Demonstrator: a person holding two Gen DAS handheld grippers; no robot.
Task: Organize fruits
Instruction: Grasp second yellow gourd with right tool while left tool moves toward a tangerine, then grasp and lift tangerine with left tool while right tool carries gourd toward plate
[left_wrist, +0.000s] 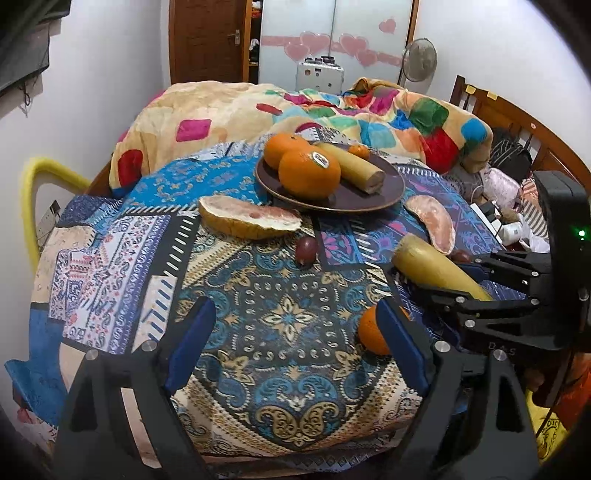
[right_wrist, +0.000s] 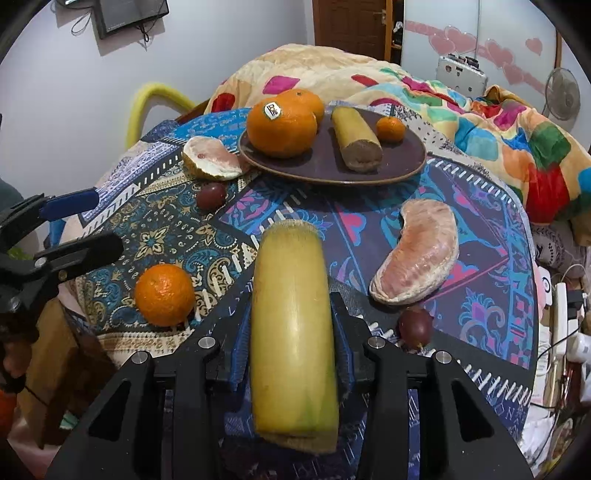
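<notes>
My right gripper (right_wrist: 291, 339) is shut on a yellow sugarcane piece (right_wrist: 291, 314), held just above the patterned cloth; it also shows in the left wrist view (left_wrist: 436, 269). My left gripper (left_wrist: 295, 332) is open and empty over the cloth, with a small orange (left_wrist: 371, 332) beside its right finger. A dark plate (left_wrist: 384, 188) holds two large oranges (left_wrist: 308, 175), a second sugarcane piece (left_wrist: 354, 166) and a tiny orange (left_wrist: 359, 151). The loose orange (right_wrist: 164, 293), a pomelo segment (right_wrist: 417, 258), a pomelo peel piece (right_wrist: 210, 158) and two passion fruits (right_wrist: 211, 195) lie on the cloth.
A bright patchwork blanket (left_wrist: 369, 110) is heaped behind the plate. A yellow chair back (left_wrist: 33, 184) stands at the left. Cables and a power strip (right_wrist: 561, 317) lie off the right edge. A fan (left_wrist: 419, 59) and a door (left_wrist: 207, 37) are at the back.
</notes>
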